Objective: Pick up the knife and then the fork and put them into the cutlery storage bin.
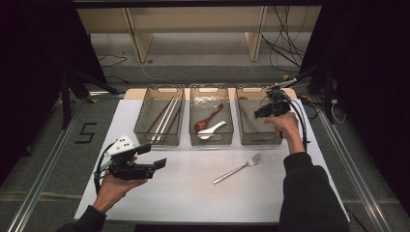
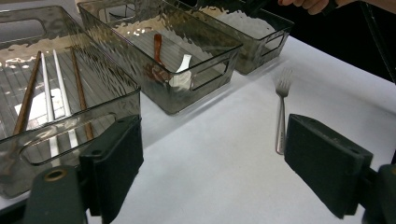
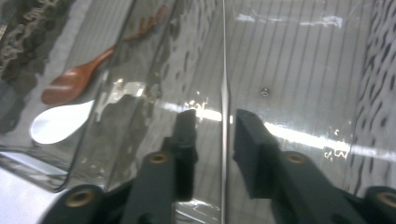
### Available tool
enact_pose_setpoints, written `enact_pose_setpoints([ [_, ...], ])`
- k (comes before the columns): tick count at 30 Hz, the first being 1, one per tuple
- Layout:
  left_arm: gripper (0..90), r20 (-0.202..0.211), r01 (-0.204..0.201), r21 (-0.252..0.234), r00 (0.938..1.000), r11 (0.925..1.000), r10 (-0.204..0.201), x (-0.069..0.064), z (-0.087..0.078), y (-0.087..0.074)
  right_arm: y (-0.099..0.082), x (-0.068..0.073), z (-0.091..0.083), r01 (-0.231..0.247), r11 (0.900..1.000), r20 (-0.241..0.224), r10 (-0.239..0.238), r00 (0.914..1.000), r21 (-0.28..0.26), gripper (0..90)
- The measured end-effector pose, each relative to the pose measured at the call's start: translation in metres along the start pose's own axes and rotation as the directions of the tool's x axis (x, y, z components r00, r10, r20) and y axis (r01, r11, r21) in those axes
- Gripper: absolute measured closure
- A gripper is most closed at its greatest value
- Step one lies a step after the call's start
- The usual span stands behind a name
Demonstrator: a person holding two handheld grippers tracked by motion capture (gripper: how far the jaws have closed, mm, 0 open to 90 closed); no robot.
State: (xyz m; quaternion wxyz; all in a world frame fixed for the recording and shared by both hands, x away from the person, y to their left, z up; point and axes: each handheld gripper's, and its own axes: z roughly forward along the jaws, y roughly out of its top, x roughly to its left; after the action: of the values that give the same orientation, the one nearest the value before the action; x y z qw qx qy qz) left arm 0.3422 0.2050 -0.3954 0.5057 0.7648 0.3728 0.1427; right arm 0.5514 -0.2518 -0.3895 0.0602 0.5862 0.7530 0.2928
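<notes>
Fork [image 1: 239, 168] lay on the white table [image 1: 193, 203] in the lower middle of the high view, below the right bin [image 1: 258, 142], tines toward the upper right. It looked like plain metal: stiff, light, slick, and flat to the surface, so probably best pinched across the narrow handle near its middle. The left gripper [image 1: 152, 156], at the lower left, had its jaws wide apart and empty, facing the fork. The right gripper [image 1: 263, 112], over the right bin at the upper right, had its jaws a little apart; a thin bright line ran between them, untouched, and I could not tell what it was.
</notes>
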Motion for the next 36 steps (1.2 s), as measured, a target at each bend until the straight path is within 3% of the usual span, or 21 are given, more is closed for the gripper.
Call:
enact_pose_setpoints([
  [5, 19.2, -0.001, -0.003, 0.001, 1.0000, 1.0000, 0.003, -0.001, 0.000, 0.000, -0.001, 0.006, -0.010, 0.044, 0.9987, -0.024, -0.045, 0.9987, -0.025, 57.7],
  [12, 19.1, -0.002, -0.001, 0.002, 1.0000, 1.0000, 0.001, 0.000, 0.000, 0.000, -0.014, 0.023, -0.028, 0.120, 0.9895, -0.076, -0.126, 0.9890, -0.080, 45.2],
  [19, 19.1, -0.002, -0.001, 0.001, 1.0000, 1.0000, 0.001, 0.000, 0.000, 0.000, -0.042, 0.041, -0.046, 0.187, 0.9713, -0.116, -0.205, 0.9720, -0.147, 41.8],
  [25, 19.1, -0.004, 0.000, 0.000, 1.0000, 1.0000, 0.000, 0.000, 0.000, 0.000, -0.073, 0.060, -0.050, 0.267, 0.9487, -0.144, -0.292, 0.9455, -0.169, 42.9],
  [32, 18.7, -0.003, -0.003, 0.000, 1.0000, 1.0000, 0.003, -0.001, 0.000, 0.000, -0.097, 0.073, -0.043, 0.279, 0.9412, -0.199, -0.315, 0.9280, -0.191, 40.2],
  [36, 18.6, -0.004, -0.004, -0.002, 1.0000, 1.0000, 0.004, -0.001, 0.000, 0.000, -0.108, 0.081, -0.034, 0.287, 0.9395, -0.206, -0.323, 0.9237, -0.187, 39.2],
])
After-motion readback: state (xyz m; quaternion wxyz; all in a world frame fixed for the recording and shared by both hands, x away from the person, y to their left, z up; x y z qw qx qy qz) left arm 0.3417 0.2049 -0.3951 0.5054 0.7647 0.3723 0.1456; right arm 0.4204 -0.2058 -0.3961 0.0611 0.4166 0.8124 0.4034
